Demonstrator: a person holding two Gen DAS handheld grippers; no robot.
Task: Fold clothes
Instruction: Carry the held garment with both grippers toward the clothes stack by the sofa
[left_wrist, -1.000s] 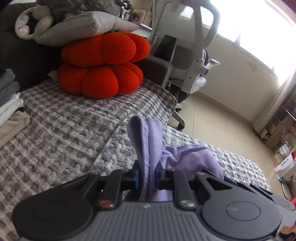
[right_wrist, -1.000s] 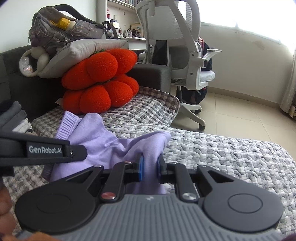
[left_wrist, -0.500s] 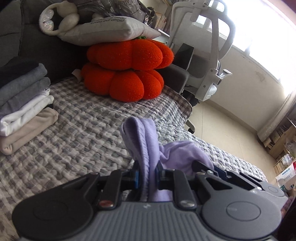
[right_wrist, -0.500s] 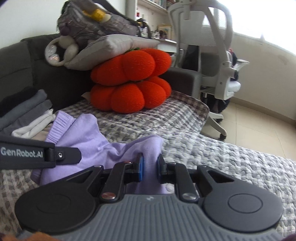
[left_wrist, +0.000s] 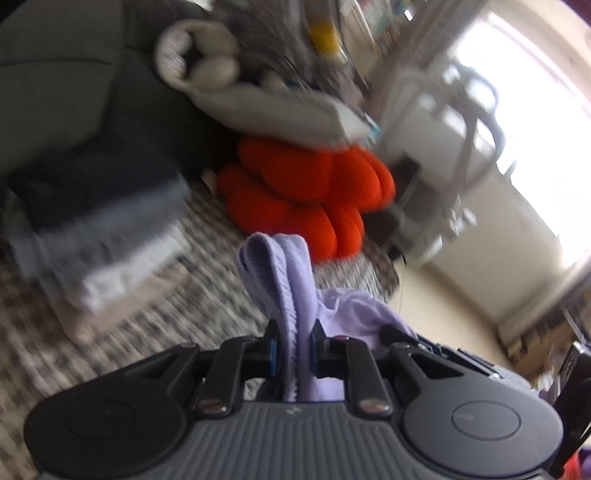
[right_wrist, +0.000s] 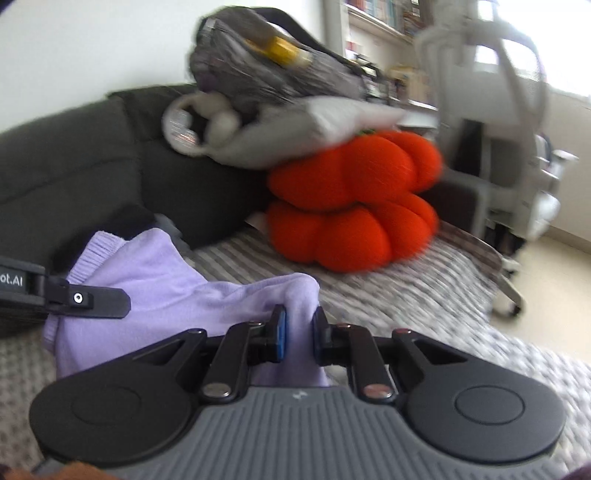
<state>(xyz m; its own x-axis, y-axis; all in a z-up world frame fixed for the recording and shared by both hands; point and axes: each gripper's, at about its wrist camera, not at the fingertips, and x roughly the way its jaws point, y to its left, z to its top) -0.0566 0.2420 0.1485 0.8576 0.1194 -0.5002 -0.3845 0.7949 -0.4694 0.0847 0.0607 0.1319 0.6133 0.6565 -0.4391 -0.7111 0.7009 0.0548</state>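
Note:
A lilac knit garment (left_wrist: 291, 280) hangs between both grippers above the checked bed cover (left_wrist: 155, 332). My left gripper (left_wrist: 293, 349) is shut on its ribbed edge, which stands up past the fingers. My right gripper (right_wrist: 298, 328) is shut on another fold of the lilac garment (right_wrist: 155, 273). In the right wrist view the left gripper's finger (right_wrist: 88, 297) crosses the cloth at the left. A stack of folded clothes (left_wrist: 99, 236) lies on the bed to the left, blurred.
Two orange pumpkin cushions (right_wrist: 354, 206) sit at the back of the bed under a grey pillow (right_wrist: 303, 133) and a bag (right_wrist: 273, 70). A dark sofa back (right_wrist: 92, 162) runs behind. A white office chair (right_wrist: 495, 122) stands on the tiled floor to the right.
Both grippers have swung left with the garment still held; the folded stack and sofa back have come further into view, and both views are now blurred by motion.

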